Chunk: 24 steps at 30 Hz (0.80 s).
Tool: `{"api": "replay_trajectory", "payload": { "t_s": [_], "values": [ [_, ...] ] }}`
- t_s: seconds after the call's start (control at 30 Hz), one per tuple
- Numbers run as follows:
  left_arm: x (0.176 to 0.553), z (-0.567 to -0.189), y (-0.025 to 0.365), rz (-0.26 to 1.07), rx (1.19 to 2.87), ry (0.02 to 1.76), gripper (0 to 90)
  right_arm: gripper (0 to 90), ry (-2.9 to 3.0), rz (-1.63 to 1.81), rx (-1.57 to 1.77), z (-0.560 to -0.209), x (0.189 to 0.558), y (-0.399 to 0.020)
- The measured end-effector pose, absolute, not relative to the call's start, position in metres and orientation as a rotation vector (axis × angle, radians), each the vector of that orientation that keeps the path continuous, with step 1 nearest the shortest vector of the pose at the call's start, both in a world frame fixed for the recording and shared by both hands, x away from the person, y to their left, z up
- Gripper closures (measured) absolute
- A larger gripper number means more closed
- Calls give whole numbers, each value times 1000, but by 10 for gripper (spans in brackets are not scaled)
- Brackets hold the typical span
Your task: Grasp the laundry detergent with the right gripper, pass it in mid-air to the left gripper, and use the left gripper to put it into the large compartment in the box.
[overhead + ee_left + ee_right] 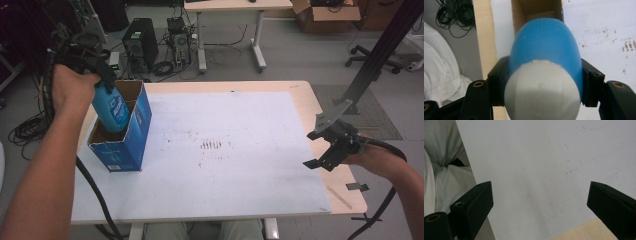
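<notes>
- While its white cap faces up, the blue bottle (111,111) stands nearly upright, its base lowered into the open box (131,134).
- The left gripper (95,75) is clamped around the bottle's top.
- The right gripper (320,152) hangs wide apart, empty, over the table (240,130).

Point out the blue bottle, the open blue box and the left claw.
blue bottle (114,111): high view, on its labelled side above the box rim.
open blue box (124,150): high view, on its near outer wall.
left claw (544,82): left gripper view, midway between its fingertips, which clamp the bottle's top.
</notes>
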<state>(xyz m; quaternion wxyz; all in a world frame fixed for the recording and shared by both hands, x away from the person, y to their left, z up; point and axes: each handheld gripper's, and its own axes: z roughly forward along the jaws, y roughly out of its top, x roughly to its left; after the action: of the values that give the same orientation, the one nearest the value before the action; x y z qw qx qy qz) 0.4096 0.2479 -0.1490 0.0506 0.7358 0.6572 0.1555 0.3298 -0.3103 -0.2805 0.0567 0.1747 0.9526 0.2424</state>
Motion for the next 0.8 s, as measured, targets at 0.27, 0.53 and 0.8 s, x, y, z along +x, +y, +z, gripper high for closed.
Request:
{"api": "replay_trajectory", "payload": {
  "t_s": [0.27,0.53,0.8],
  "values": [
    [413,-186,254,471,2243,1994,382,65,2895,723,556,-287,331,-314],
    [417,-215,257,469,2268,1995,382,67,2902,719,576,-290,331,-315],
    [419,-241,257,445,2288,1992,382,66,2917,697,593,-294,332,-315]
  ]
}}
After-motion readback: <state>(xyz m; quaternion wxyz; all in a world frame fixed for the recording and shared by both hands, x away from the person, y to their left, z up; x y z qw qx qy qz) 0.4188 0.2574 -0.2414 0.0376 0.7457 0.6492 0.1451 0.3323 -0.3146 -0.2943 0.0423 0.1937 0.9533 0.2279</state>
